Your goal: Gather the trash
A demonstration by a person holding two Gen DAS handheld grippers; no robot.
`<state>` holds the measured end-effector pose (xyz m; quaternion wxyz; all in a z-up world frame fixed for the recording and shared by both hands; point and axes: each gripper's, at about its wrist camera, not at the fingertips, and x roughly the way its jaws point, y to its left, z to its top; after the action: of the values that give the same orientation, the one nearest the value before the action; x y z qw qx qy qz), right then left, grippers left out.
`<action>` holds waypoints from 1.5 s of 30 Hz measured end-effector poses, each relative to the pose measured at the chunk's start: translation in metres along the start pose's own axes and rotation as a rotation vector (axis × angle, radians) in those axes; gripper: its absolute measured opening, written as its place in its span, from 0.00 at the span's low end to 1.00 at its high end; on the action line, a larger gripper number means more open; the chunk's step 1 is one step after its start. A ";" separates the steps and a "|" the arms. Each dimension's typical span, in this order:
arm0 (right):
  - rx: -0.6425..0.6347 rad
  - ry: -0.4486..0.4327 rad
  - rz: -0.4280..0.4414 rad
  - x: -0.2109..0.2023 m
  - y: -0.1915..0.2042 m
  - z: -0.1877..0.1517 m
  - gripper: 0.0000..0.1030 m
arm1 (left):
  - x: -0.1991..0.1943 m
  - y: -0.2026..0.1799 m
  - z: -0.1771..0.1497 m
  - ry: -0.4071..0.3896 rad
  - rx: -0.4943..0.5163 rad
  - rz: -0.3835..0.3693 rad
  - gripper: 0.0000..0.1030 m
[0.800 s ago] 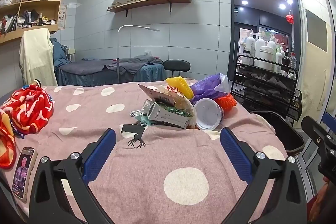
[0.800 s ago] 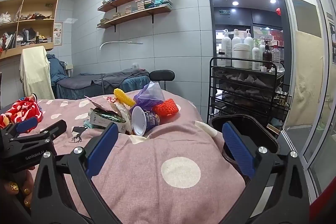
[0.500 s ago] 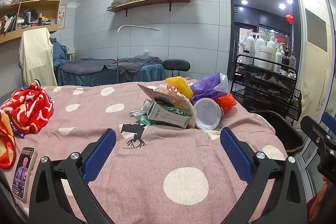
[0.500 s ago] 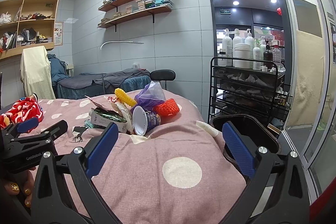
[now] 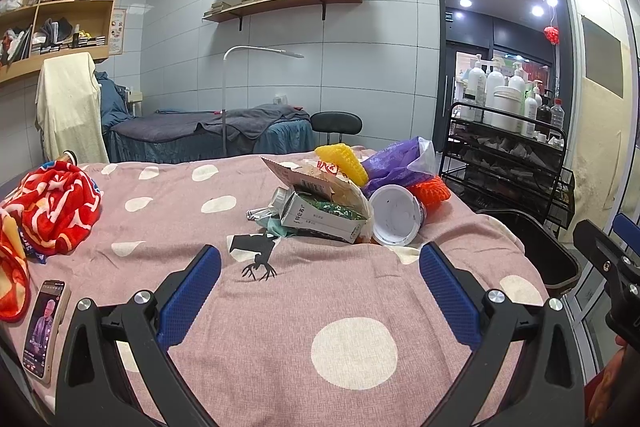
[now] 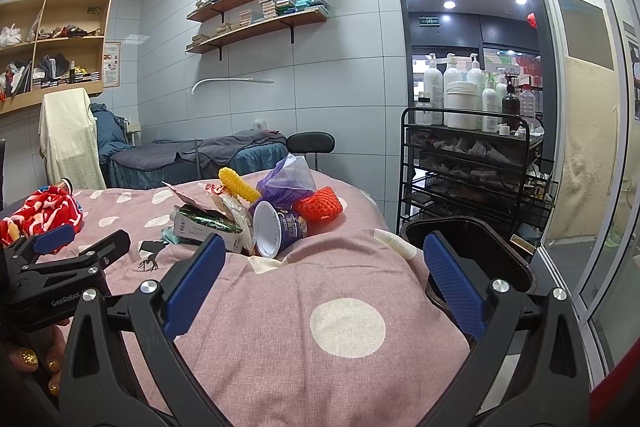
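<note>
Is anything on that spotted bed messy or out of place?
Yes. A heap of trash sits on the pink bedcover: a torn paper bag, a milk carton and a white cup, both tipped on their sides, plus purple plastic. A phone lies near the bed's edge.

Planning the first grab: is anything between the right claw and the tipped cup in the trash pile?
Nothing visible. Only bare pink bedspread lies between the open right claw and the cup, whose mouth faces it.
</note>
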<state>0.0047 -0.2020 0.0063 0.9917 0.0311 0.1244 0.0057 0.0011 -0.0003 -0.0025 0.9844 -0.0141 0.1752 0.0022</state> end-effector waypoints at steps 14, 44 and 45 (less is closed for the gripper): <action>0.000 -0.001 0.000 0.000 0.000 0.000 0.95 | 0.001 0.000 -0.002 0.001 0.000 -0.002 0.95; -0.040 0.394 0.196 0.118 0.018 0.005 0.95 | 0.066 0.046 0.012 0.187 0.008 -0.107 0.95; -0.044 0.404 0.199 0.124 0.020 0.006 0.95 | 0.070 0.050 0.019 0.189 -0.024 -0.133 0.95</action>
<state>0.1265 -0.1802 -0.0172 0.9416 0.0200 0.3169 0.1123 0.0729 0.0505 -0.0104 0.9612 -0.0378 0.2661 -0.0623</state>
